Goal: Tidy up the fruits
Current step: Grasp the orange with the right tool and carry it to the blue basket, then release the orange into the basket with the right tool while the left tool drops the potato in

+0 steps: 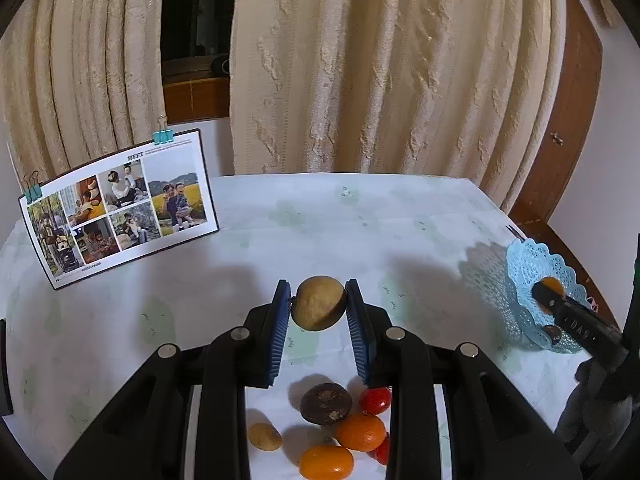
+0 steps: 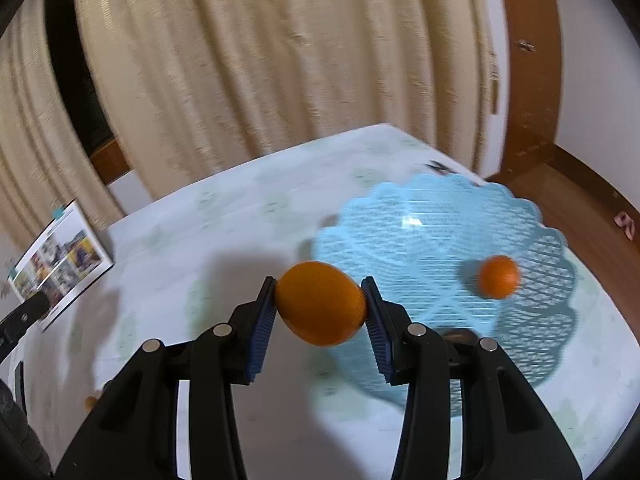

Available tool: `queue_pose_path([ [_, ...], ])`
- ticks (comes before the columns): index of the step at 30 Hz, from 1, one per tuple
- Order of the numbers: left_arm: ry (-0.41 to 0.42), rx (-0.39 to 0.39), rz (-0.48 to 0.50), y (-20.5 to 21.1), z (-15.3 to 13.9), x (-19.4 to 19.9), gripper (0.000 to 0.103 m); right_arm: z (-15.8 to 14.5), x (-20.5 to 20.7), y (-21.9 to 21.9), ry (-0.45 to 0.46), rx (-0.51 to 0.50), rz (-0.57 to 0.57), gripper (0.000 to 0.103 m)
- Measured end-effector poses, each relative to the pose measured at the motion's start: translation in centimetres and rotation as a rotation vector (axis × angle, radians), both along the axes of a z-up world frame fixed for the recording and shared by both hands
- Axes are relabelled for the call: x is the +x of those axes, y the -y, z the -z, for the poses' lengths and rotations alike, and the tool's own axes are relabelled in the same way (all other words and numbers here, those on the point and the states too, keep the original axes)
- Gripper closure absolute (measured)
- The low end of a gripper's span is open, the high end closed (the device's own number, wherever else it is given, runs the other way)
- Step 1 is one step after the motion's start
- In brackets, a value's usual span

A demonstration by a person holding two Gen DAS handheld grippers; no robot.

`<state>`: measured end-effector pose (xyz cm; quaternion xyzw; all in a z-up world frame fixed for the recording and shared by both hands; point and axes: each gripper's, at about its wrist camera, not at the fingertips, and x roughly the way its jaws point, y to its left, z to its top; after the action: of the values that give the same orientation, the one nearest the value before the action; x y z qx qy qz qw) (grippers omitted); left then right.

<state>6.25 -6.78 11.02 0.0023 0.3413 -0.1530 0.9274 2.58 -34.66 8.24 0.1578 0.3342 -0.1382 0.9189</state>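
Peeking under right claw (image 2: 320,304): perhaps fruit (image 2: 460,336).

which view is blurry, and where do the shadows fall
Right wrist view: motion-smeared curtain and blue basket; held orange fruit stays sharp. Left wrist view: crisp; the basket throws a lacy shadow leftward on the tablecloth; fisheye bows both views.

Ahead: cream curtains (image 1: 360,80), a dark window gap (image 1: 196,12) to their left
Right: wooden door frame (image 1: 568,128), white wall (image 1: 612,152)
Below: pale patterned tablecloth (image 1: 320,232)
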Motion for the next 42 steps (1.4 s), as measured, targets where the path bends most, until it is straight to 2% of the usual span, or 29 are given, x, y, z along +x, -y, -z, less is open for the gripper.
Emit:
queue_pose_path([
  [8, 0.011, 0.028, 0.039, 1.7, 0.3, -1.1, 0.074, 1.2, -2.3, 4.5, -0.019, 0.008, 0.108, 0.059],
  [15, 0.03, 0.054, 0.065, 3.5, 0.4, -2.6, 0.074, 2.5, -3.6, 6.1, -0.026, 0.038, 0.137, 0.056],
  [17, 0.032, 0.061, 0.072, 4.1, 0.4, -2.9, 0.074, 2.4, -4.1, 6.2, -0.009, 0.028, 0.145, 0.046],
  [18, 0.033, 0.064, 0.077, 4.4, 0.4, -3.2, 0.074, 2.4, -4.4, 6.3, 0.001, 0.018, 0.15, 0.046],
  [27, 0.036, 0.103, 0.116, 8.2, 0.6, -4.7, 0.074, 2.3, -7.6, 8.2, 0.09, -0.014, 0.243, 0.046],
  [42, 0.061, 0.175, 0.255, 17.6, 1.0, -6.3, 0.074, 2.4, -12.3, 11.6, 0.211, -0.006, 0.367, 0.046],
])
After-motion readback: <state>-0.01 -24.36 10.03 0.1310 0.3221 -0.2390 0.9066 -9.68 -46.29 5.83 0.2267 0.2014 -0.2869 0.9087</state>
